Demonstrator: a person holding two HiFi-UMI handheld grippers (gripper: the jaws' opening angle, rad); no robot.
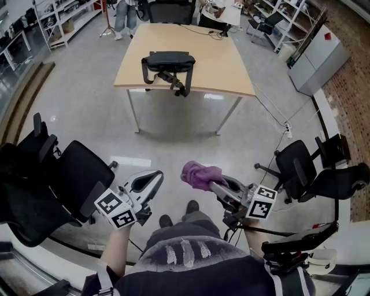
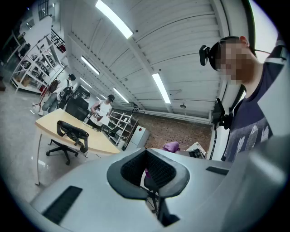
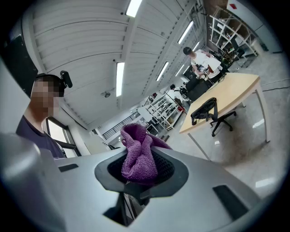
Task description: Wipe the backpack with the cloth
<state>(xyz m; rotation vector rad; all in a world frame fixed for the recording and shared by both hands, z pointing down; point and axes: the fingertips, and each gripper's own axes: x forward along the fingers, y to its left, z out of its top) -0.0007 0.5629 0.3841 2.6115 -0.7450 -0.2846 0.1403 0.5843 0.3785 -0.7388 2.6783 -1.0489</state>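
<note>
A black backpack (image 1: pixel 167 60) lies on the tan table (image 1: pixel 214 69) far ahead across the floor. It also shows small in the left gripper view as the backpack (image 2: pixel 72 131) and in the right gripper view as the backpack (image 3: pixel 204 108). My right gripper (image 1: pixel 212 185) is held low near my body, shut on a bunched purple cloth (image 1: pixel 199 173). That cloth (image 3: pixel 138 156) bulges up out of the jaws. My left gripper (image 1: pixel 151 180) is level with it to the left, its jaws together with nothing between them. Both grippers are well short of the table.
Black office chairs stand close by at my left (image 1: pixel 63 179) and right (image 1: pixel 300 167). A white cabinet (image 1: pixel 318 58) and shelving line the right wall. A person (image 1: pixel 124 14) stands beyond the table. A cable (image 1: pixel 277 115) runs along the floor on the right.
</note>
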